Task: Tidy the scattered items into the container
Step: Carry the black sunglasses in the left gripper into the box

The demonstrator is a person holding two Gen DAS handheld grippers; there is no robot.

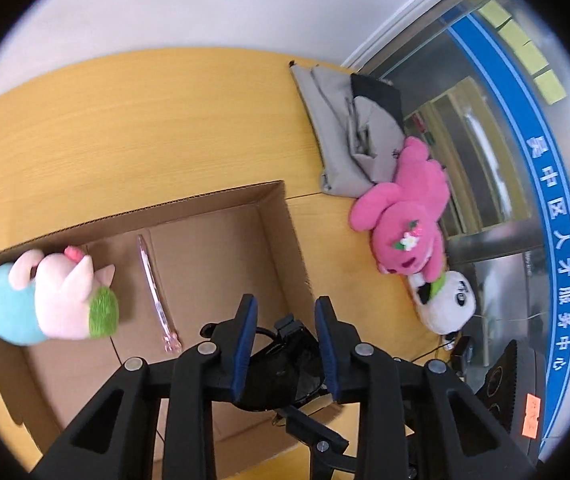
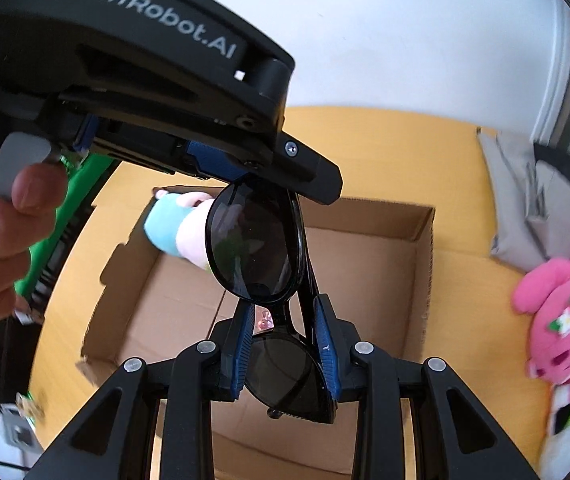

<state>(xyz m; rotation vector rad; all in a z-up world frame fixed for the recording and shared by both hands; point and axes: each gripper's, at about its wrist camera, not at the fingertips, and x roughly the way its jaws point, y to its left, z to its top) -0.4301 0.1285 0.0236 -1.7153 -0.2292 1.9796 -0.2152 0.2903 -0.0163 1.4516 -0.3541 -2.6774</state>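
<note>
Black sunglasses (image 2: 253,244) hang above the open cardboard box (image 2: 425,248). My right gripper (image 2: 285,320) is shut on their lower part. My left gripper (image 1: 285,320) is around the same sunglasses (image 1: 285,364), and its body (image 2: 133,60) shows above them in the right wrist view. Its jaws stand apart on either side of the frame; a firm grip cannot be told. The box (image 1: 277,216) holds a pastel plush (image 1: 53,300) and a pink transparent pen (image 1: 155,292). A pink plush (image 1: 405,220) and a panda plush (image 1: 449,304) lie on the table, right of the box.
A grey and black folded cloth bag (image 1: 349,132) lies on the yellow wooden table (image 1: 125,120) behind the pink plush. A glass wall with a blue band (image 1: 545,200) stands at the right. A hand (image 2: 1,240) holds the left gripper's handle.
</note>
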